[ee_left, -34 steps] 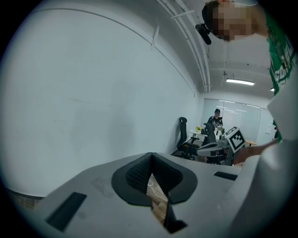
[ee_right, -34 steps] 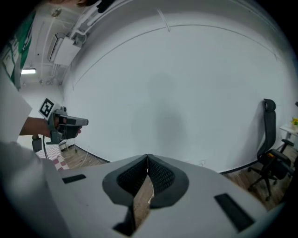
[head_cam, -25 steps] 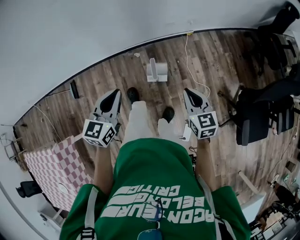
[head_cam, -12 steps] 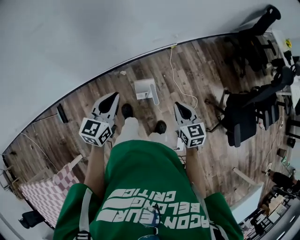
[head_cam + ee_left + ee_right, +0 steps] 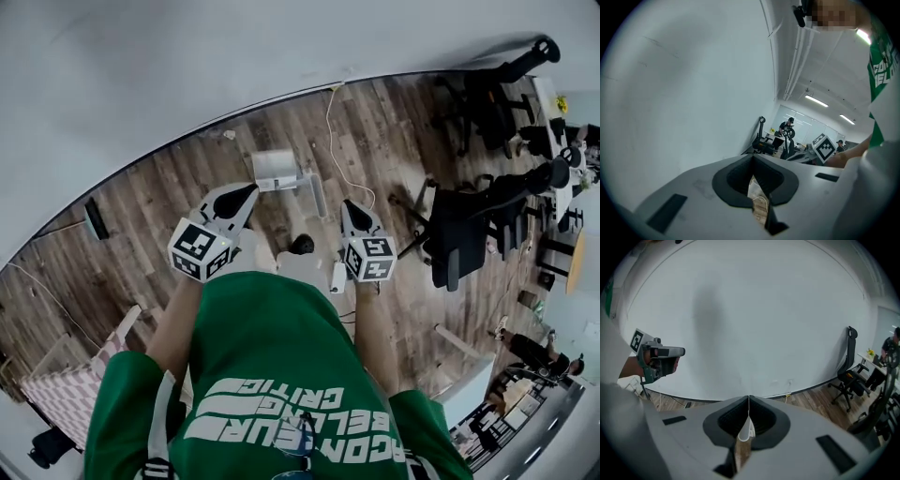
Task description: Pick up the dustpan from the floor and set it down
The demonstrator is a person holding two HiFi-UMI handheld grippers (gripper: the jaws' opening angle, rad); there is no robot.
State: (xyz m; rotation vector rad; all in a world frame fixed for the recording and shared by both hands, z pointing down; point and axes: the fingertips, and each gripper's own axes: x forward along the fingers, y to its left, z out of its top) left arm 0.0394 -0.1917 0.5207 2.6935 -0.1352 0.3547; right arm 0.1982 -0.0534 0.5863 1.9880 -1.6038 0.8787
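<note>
**Head view:** The dustpan (image 5: 275,169) sits on the wooden floor (image 5: 159,197) close to its far edge, where the boards meet the white wall (image 5: 187,66). A white cable (image 5: 330,141) trails over the floor just to the right of it. The left gripper (image 5: 249,190) and the right gripper (image 5: 345,203) are held above the floor on the near side of the dustpan, 1 to each side. Neither touches it. Each pair of jaws is drawn together to a point. Black office chairs (image 5: 459,234) stand toward the floor's right edge, and a checked cloth (image 5: 56,403) lies at its near left corner.

**Left gripper view:** The 2 jaws meet at their tips with nothing between them. The narrow slit below the tips shows only a strip of floor. The view looks along the wall toward the chairs, and the right gripper's marker cube shows at the right.

**Right gripper view:** The jaws are pressed together and empty. The white dustpan shows through the slit below the tips, on the floor near the wall's base. The left gripper hangs at the left.
</note>
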